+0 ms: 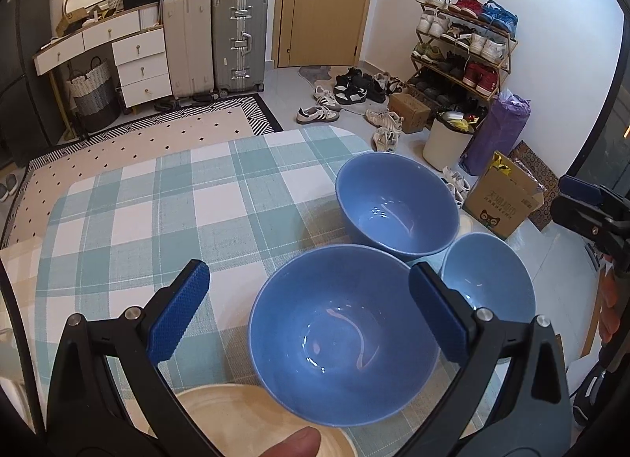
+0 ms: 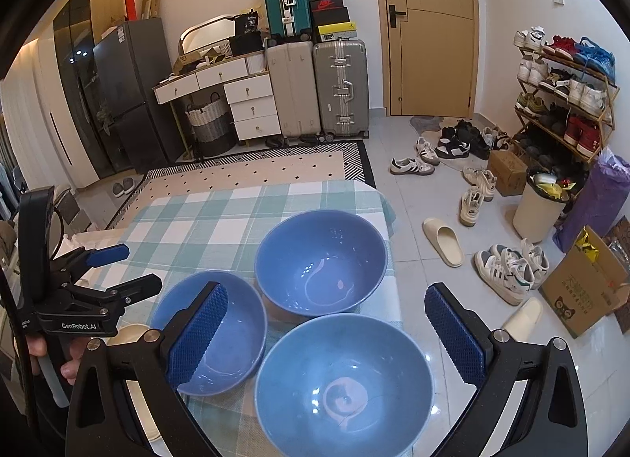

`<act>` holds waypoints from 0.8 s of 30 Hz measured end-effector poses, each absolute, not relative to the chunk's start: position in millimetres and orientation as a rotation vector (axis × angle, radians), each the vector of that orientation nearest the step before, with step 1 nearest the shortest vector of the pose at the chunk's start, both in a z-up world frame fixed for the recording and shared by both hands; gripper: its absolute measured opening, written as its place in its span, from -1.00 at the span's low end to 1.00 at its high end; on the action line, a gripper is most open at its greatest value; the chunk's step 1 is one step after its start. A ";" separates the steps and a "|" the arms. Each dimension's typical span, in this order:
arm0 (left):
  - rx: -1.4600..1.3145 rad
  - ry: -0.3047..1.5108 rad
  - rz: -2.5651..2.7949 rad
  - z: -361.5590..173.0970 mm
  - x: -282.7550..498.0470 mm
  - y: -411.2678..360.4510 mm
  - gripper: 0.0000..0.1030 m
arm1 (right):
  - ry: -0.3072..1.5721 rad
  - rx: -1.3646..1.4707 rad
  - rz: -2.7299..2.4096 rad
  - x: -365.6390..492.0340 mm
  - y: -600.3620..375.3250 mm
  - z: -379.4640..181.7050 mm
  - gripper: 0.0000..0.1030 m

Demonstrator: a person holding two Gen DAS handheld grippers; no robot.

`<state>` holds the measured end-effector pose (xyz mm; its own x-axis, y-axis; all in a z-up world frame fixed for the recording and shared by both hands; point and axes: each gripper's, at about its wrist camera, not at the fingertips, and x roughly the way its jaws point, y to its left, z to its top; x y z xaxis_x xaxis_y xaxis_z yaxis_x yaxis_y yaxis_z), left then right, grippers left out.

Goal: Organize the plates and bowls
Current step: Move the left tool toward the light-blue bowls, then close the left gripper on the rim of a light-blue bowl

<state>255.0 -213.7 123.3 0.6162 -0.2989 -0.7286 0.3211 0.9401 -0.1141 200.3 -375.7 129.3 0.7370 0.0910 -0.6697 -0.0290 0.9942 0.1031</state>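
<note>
I find three blue bowls on the checked tablecloth [image 1: 157, 201], none stacked. Taking the far bowl [image 2: 321, 262] as landmark: the left bowl [image 2: 232, 335] sits just beside it toward me, the near bowl [image 2: 342, 382] beside that. A cream plate [image 1: 220, 409] lies nearest me. My left gripper [image 1: 307, 315] and right gripper [image 2: 327, 339] both stand spread, holding nothing. I judge nesting not yet begun; next, a rim grasp.
</note>
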 end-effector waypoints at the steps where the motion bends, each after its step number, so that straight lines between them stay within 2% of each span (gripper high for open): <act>1: 0.030 0.837 -0.358 122.4 258.8 -215.2 0.95 | 0.744 0.090 0.064 203.8 -377.3 128.4 0.98; 24: 0.086 0.954 -0.389 69.1 361.2 -268.9 0.95 | 0.884 0.169 0.024 278.7 -416.4 70.2 0.98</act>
<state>361.2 -268.9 69.1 0.5148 -0.2856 -0.8084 0.3604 0.9276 -0.0982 278.7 -416.4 70.2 0.6347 0.0901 -0.7675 0.0491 0.9865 0.1564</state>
